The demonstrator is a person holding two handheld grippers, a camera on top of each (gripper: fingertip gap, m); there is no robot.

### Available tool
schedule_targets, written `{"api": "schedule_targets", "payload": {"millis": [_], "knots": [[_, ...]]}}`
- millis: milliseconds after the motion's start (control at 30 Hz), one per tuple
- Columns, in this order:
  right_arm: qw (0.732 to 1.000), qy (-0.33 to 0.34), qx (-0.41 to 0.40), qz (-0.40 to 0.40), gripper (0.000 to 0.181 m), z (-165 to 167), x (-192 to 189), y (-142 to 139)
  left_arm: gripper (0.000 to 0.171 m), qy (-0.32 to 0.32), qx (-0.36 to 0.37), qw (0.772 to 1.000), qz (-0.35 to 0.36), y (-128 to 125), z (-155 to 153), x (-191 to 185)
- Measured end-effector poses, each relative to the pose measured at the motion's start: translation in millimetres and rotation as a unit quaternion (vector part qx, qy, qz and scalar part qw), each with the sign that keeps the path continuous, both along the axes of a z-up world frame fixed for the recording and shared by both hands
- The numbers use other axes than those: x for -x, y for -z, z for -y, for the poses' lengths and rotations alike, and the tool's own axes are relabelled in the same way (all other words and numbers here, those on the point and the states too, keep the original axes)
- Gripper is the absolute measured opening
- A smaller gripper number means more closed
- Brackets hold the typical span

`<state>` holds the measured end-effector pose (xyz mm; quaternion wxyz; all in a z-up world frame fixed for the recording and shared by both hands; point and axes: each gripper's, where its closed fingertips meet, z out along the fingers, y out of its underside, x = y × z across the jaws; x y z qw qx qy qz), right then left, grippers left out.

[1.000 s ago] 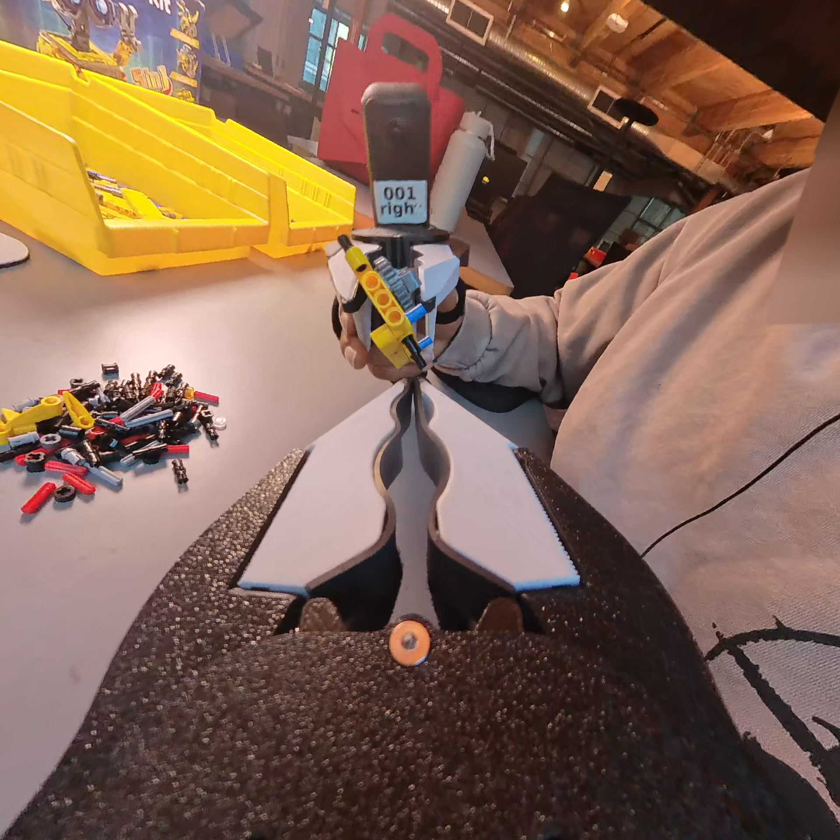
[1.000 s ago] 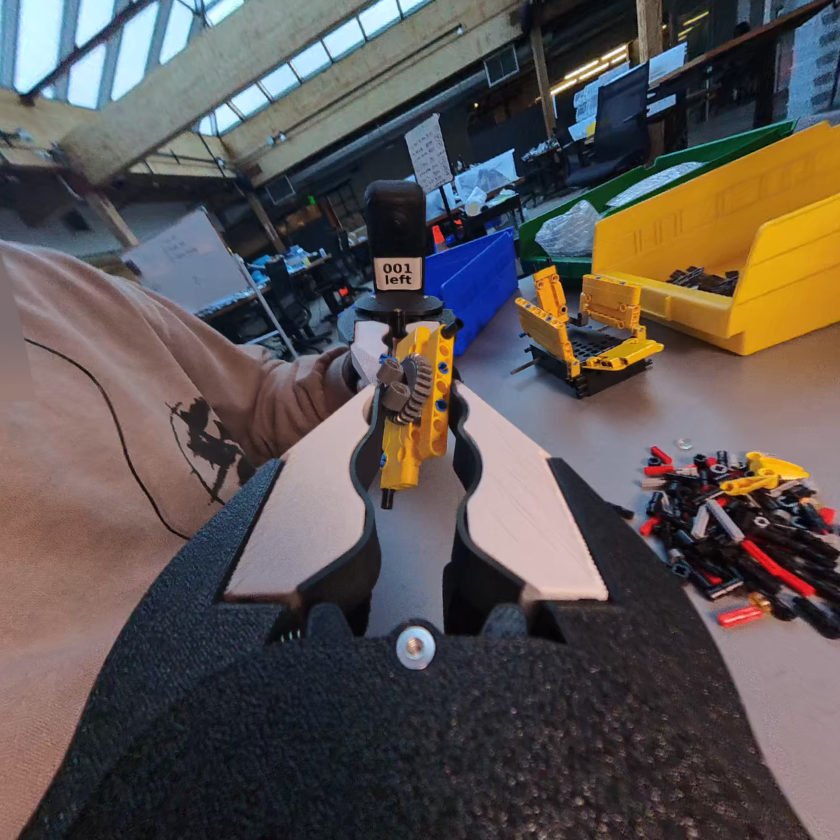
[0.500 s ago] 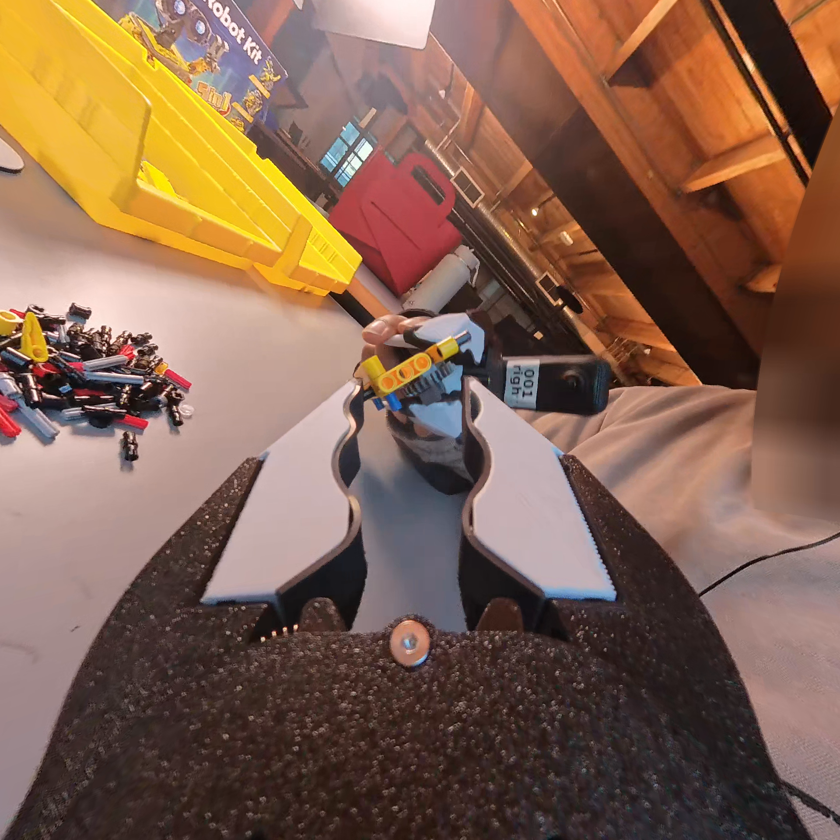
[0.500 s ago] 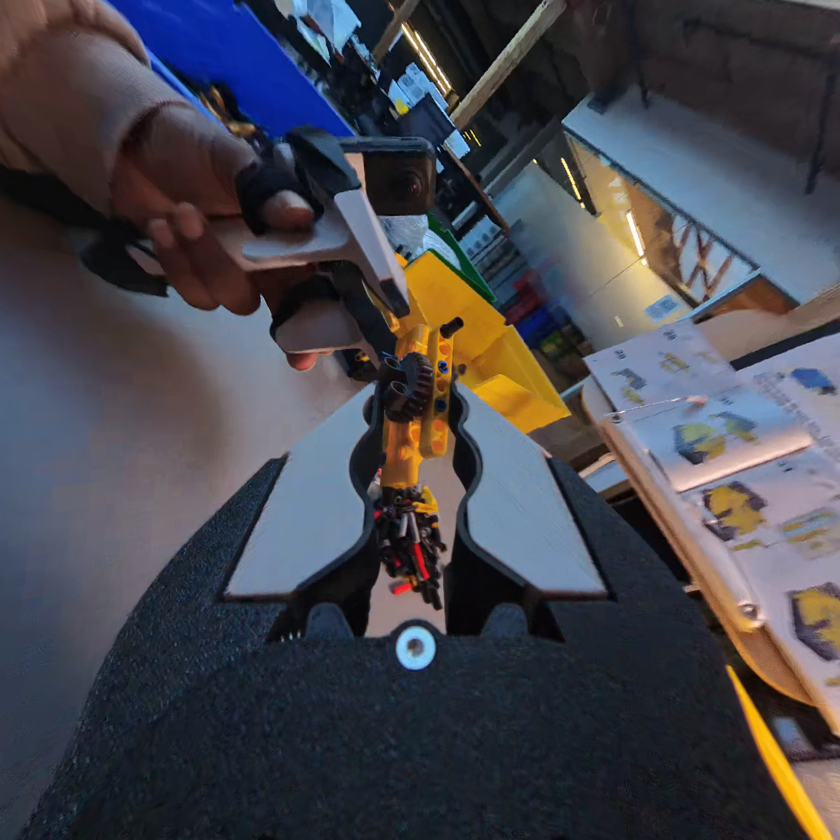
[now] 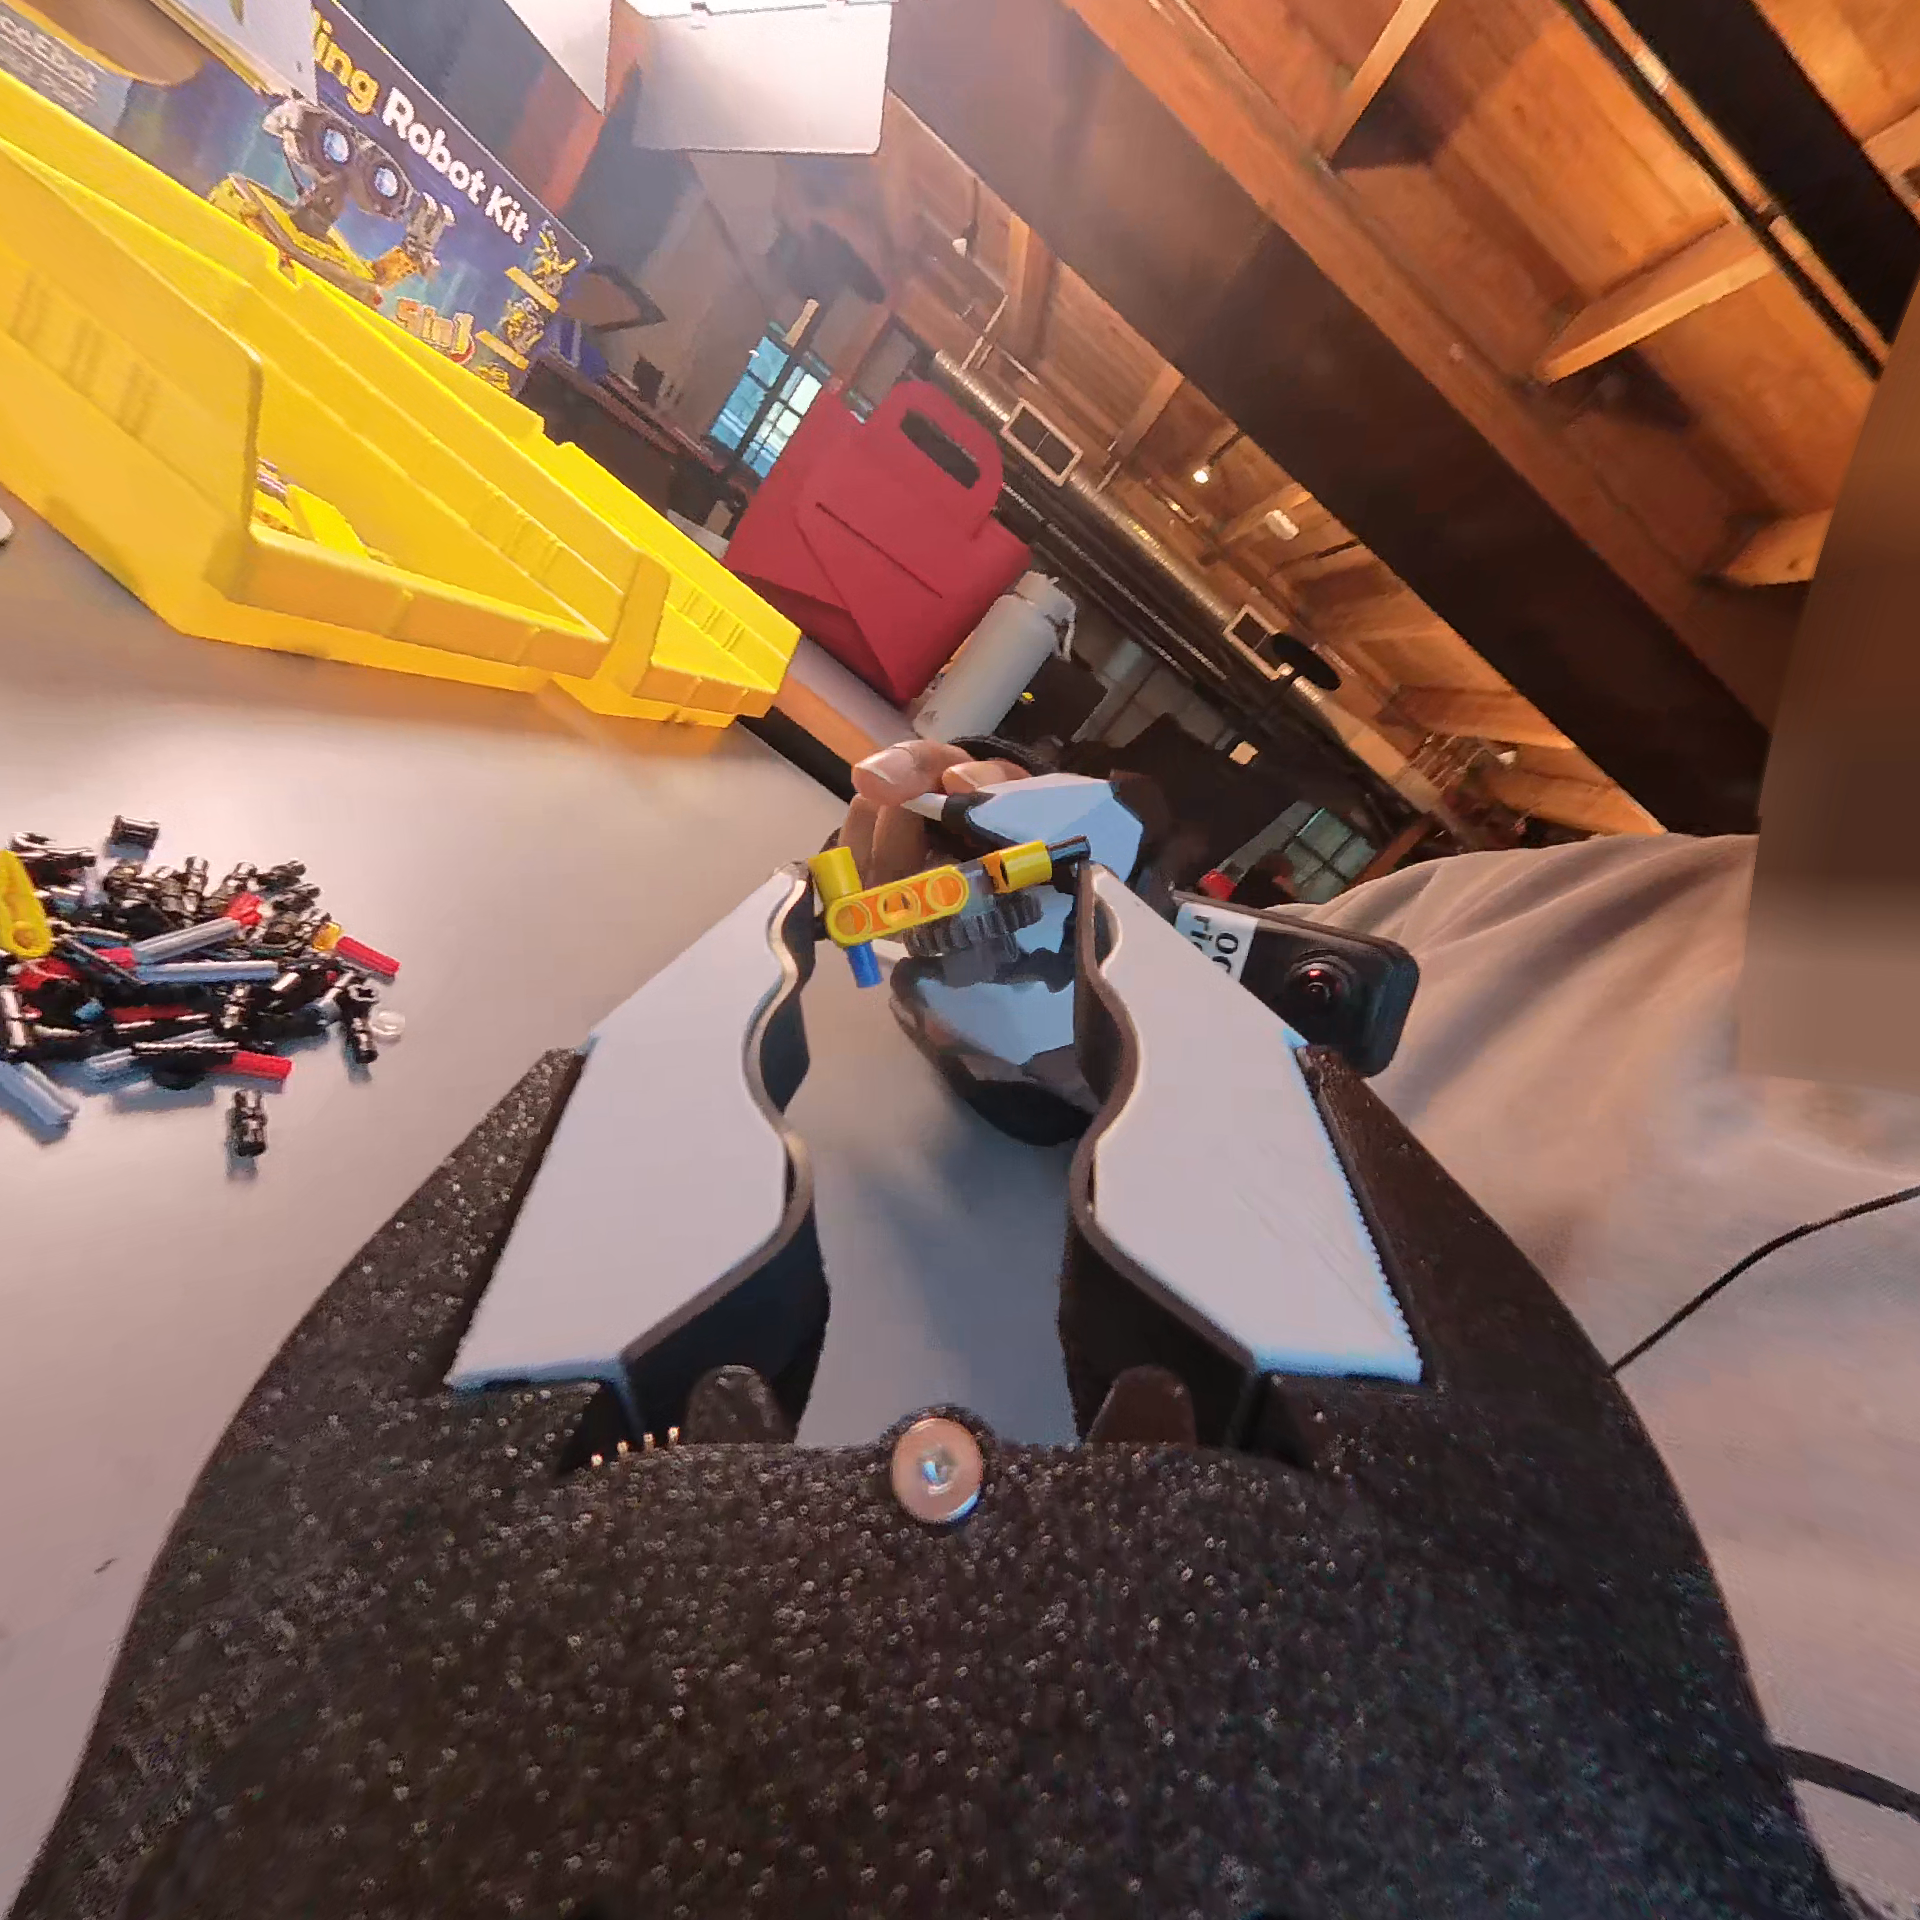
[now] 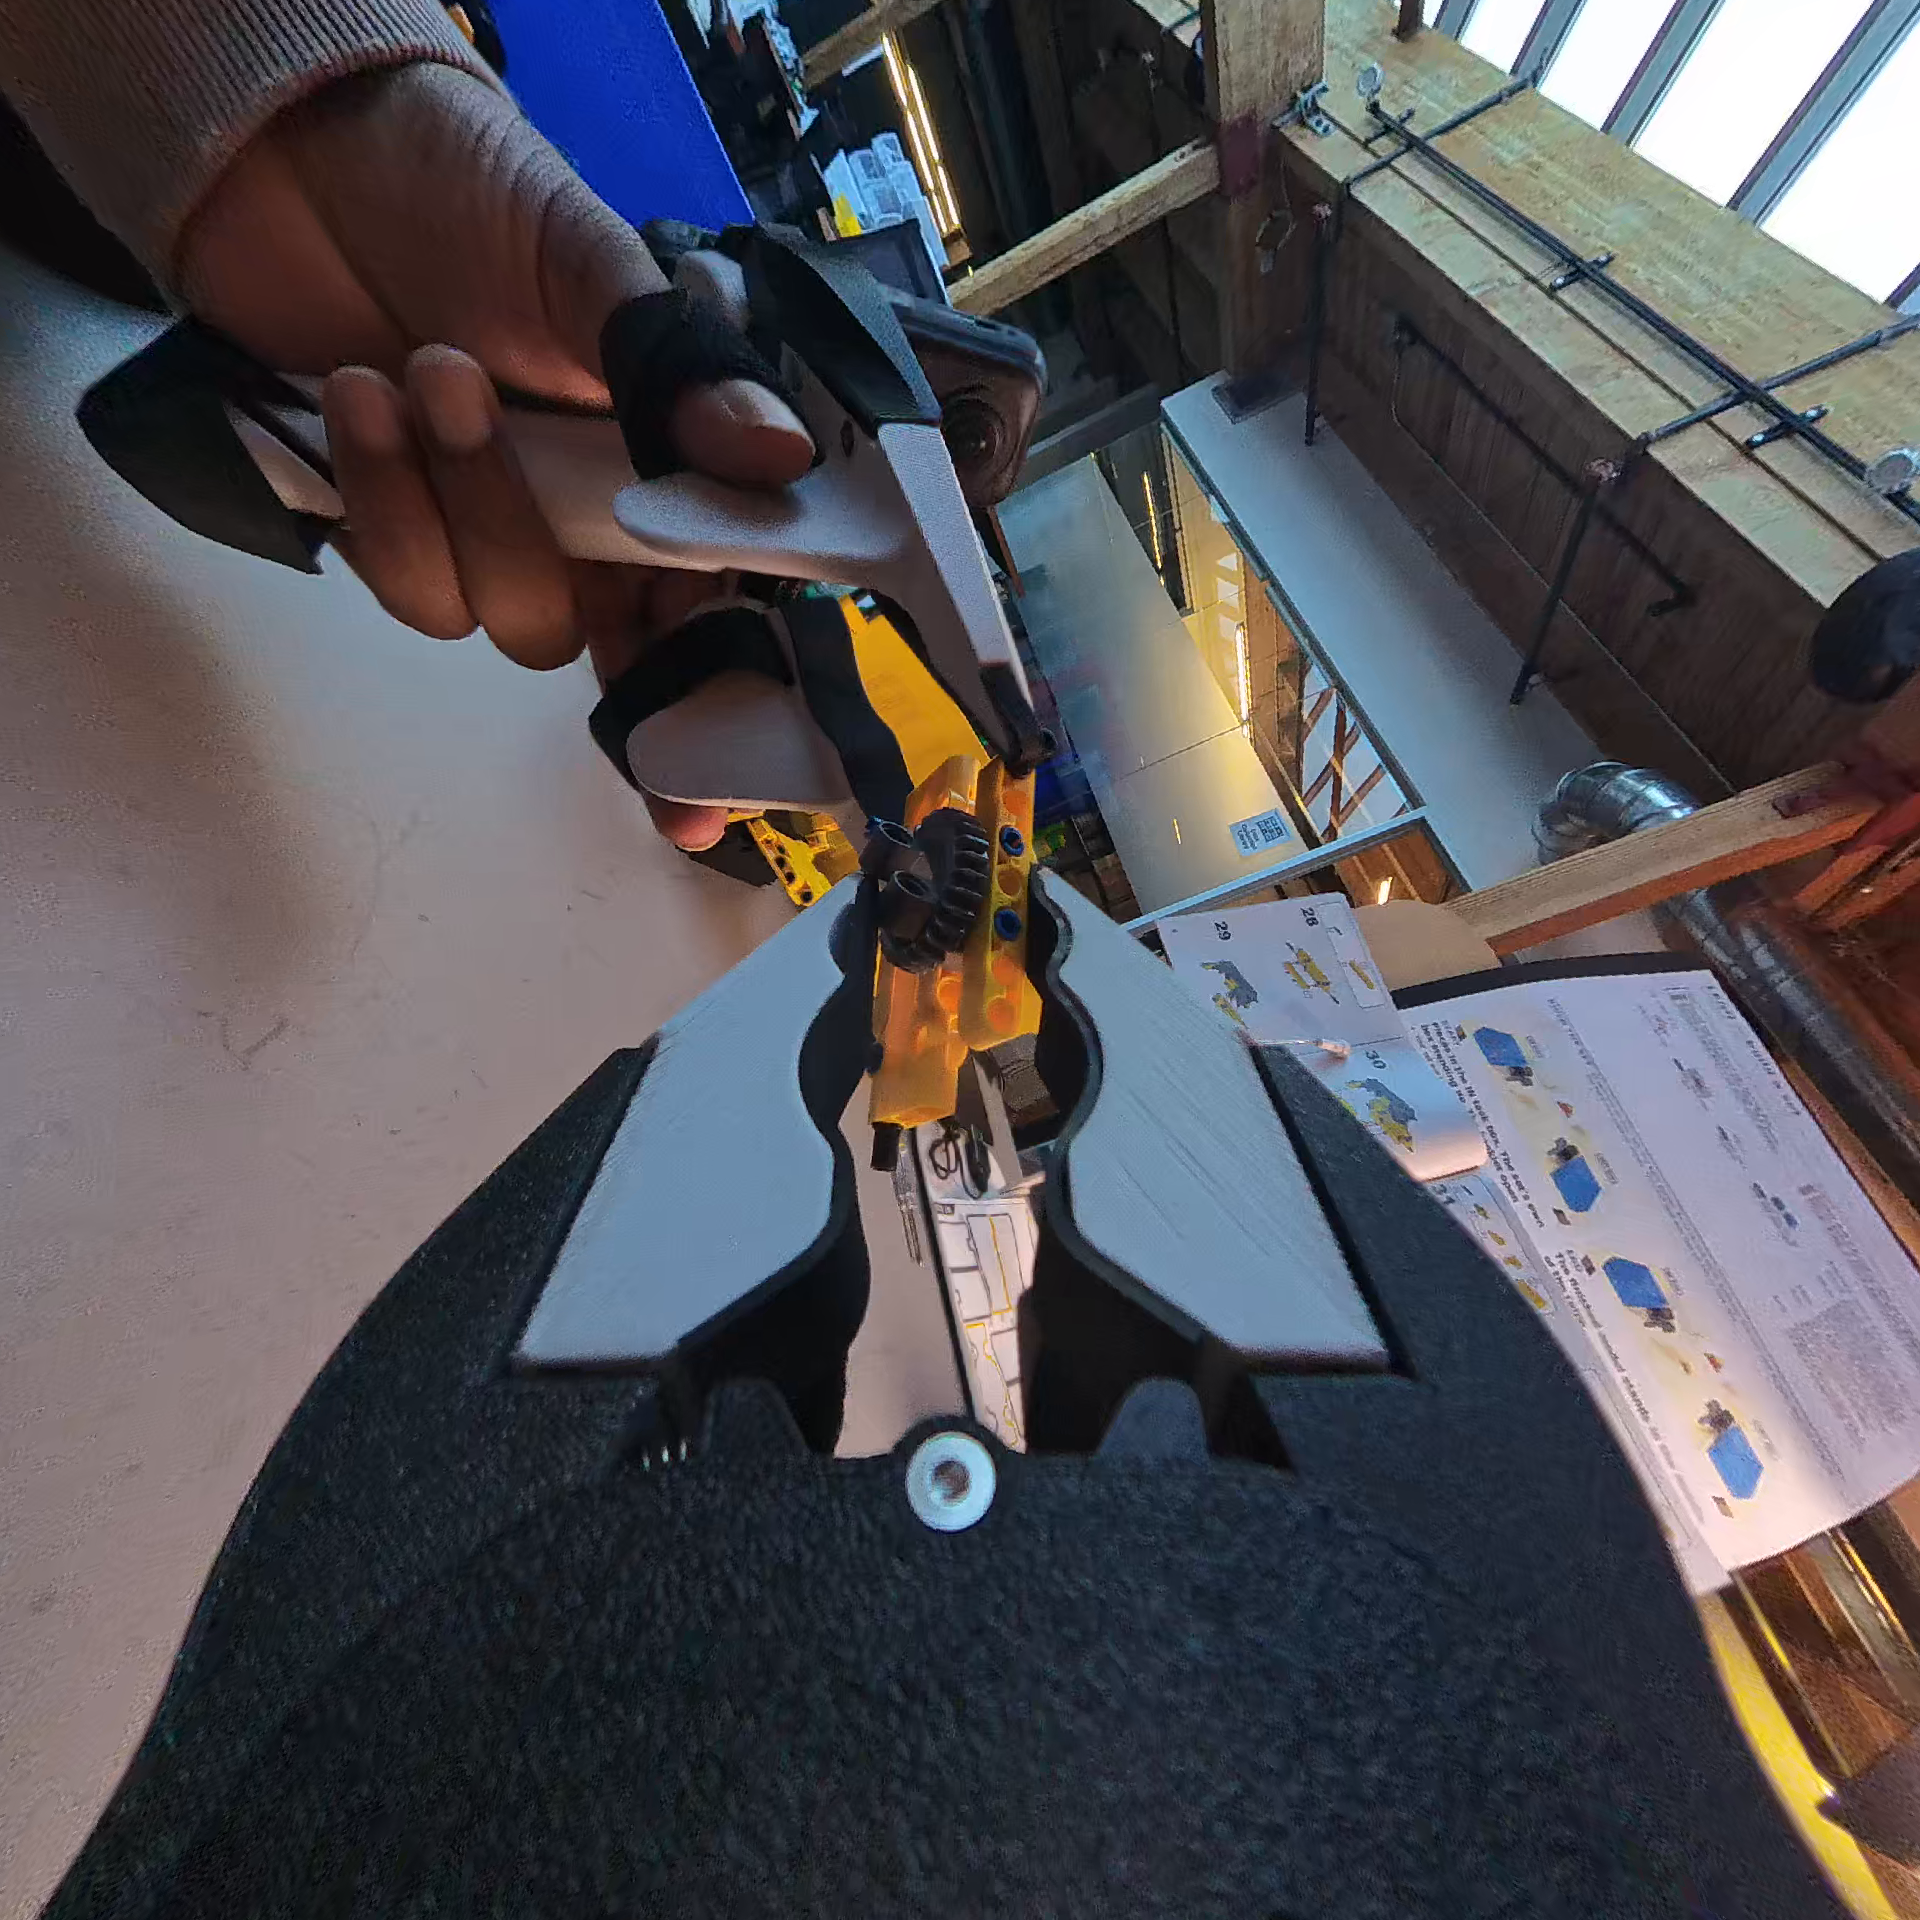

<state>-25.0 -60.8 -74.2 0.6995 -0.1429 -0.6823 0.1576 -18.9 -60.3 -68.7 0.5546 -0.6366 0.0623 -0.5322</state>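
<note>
**Gripping a yellow brick assembly between two tools**

Clamping the yellow plastic brick assembly with black gears (image 6: 961,961), the right hand-held gripper (image 6: 951,904) holds it upright above the grey table (image 5: 468,831). The left hand-held gripper (image 5: 940,894) stands released, one fingertip touching the assembly's top end. A loose pile of small black, red and grey pieces (image 5: 156,966) lies at 9 o'clock.

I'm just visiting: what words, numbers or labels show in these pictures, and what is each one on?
I do not copy out writing; these things bear it:
Blue picture box behind the yellow plastic bins: large white and yellow lettering.
White label on the black camera: short print.
Open paper instruction booklet: page numbers and fine print, mostly too small.
Small blue wall sign: too small to read.
</note>
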Motion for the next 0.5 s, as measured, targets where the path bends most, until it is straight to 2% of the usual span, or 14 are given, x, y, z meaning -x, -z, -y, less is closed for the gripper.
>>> {"api": "schedule_targets", "payload": {"millis": [200,267,333,400,500], "knots": [[0.999,-0.026,0.016,0.011,0.027,7,-1,4,0.042,-0.018,-0.047,0.993,-0.111,3,4,-2],[0.998,-0.044,0.039,0.022,0.027,10,-3,5,0.042,-0.024,-0.063,0.988,-0.141,3,6,-3],[0.989,-0.088,0.103,0.056,0.035,17,-7,8,0.042,-0.031,-0.074,0.983,-0.164,4,7,-3],[0.964,-0.136,0.203,0.104,0.050,23,-12,10,0.042,-0.034,-0.087,0.978,-0.187,4,9,-3],[0.895,-0.198,0.373,0.146,0.072,22,-21,-5,0.042,-0.046,-0.108,0.968,-0.223,4,10,-2]]}}
